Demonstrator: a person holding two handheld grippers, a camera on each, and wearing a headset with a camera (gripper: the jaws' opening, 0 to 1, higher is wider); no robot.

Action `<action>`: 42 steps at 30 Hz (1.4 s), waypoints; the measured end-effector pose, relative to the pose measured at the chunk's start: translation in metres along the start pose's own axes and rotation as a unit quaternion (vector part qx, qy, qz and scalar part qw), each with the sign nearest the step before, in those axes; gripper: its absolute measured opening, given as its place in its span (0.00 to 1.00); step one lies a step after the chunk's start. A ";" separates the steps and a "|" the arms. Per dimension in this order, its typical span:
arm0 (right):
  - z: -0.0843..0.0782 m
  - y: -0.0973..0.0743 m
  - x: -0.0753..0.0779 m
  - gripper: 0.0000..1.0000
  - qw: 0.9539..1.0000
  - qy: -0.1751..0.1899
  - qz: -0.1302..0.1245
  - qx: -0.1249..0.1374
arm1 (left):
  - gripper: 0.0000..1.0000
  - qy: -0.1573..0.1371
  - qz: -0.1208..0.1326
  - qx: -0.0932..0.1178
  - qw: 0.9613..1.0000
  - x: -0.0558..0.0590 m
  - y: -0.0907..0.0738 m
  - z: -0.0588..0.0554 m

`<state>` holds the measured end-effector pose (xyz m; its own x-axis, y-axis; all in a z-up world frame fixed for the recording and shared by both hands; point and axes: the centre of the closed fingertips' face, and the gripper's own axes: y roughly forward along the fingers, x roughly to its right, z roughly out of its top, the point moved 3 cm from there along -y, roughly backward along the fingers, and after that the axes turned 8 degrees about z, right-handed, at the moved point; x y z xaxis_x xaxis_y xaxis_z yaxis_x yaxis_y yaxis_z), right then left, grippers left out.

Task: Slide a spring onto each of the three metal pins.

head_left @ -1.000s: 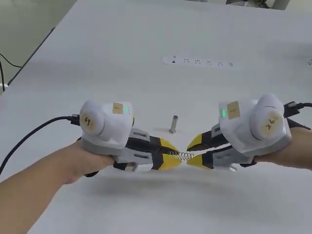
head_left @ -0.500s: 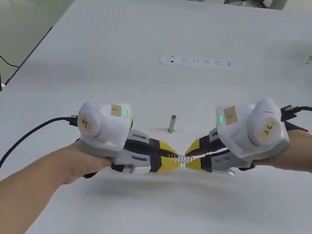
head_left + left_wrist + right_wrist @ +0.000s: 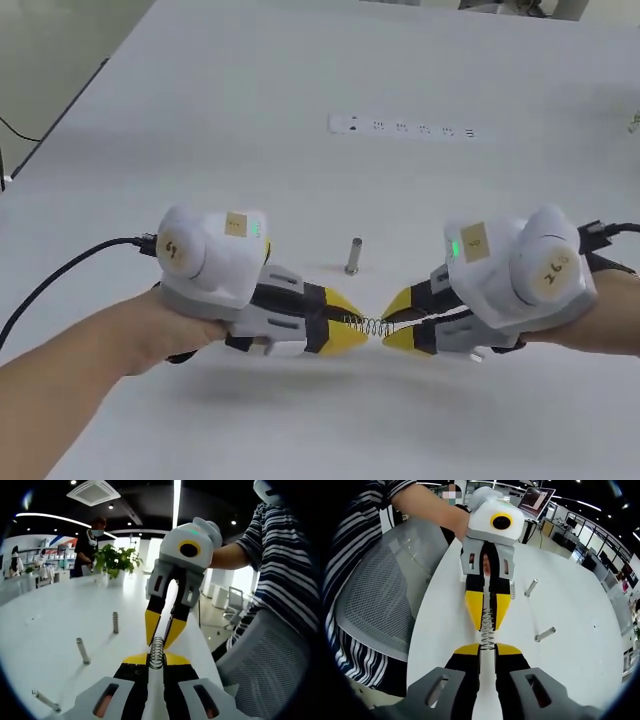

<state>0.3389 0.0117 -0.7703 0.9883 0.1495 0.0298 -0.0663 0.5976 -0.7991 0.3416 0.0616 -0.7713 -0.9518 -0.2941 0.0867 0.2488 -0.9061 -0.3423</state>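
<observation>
A small metal spring (image 3: pixel 373 324) hangs level between the two grippers, just above the white table. My left gripper (image 3: pixel 358 330) is shut on one end and my right gripper (image 3: pixel 388 325) on the other, tips facing each other. In the left gripper view the spring (image 3: pixel 156 652) runs from my own jaws (image 3: pixel 156 660) up into the right gripper (image 3: pixel 160 642). The right gripper view has the spring (image 3: pixel 487 632) between its tips (image 3: pixel 487 649) and the left gripper (image 3: pixel 487 622). One bare pin (image 3: pixel 353 256) stands behind the spring.
On the table beyond are a standing pin (image 3: pixel 82 650), a ribbed-looking pin (image 3: pixel 115 622) and a lying pin (image 3: pixel 44 700). A white power strip (image 3: pixel 400 127) lies far back. A mesh chair (image 3: pixel 375 605) is at the table's edge.
Both grippers have stayed tip to tip with the spring between them, drifting only slightly. The pin has not moved.
</observation>
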 end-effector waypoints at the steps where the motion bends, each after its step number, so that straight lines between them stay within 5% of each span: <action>1: 0.000 0.000 0.000 0.08 1.000 -0.002 0.001 0.001 | 0.03 -0.001 0.001 -0.001 1.000 0.000 0.000 -0.001; 25: 0.023 -0.014 0.003 0.07 0.999 -0.015 0.007 0.035 | 0.03 0.000 0.012 -0.016 1.000 -0.003 0.000 -0.010; 38: 0.045 -0.016 0.003 0.07 0.995 0.008 0.007 0.095 | 0.03 -0.002 0.014 -0.015 1.000 0.000 0.004 -0.010; 42: 0.049 -0.014 0.003 0.07 0.996 -0.006 0.005 0.094 | 0.03 0.003 0.013 -0.016 1.000 0.002 0.005 -0.010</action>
<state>0.3356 0.0428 -0.7299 0.9859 0.1646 0.0309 -0.1012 0.7330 -0.6727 0.3397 0.0595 -0.7818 -0.9459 -0.3163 0.0720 0.2683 -0.8876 -0.3745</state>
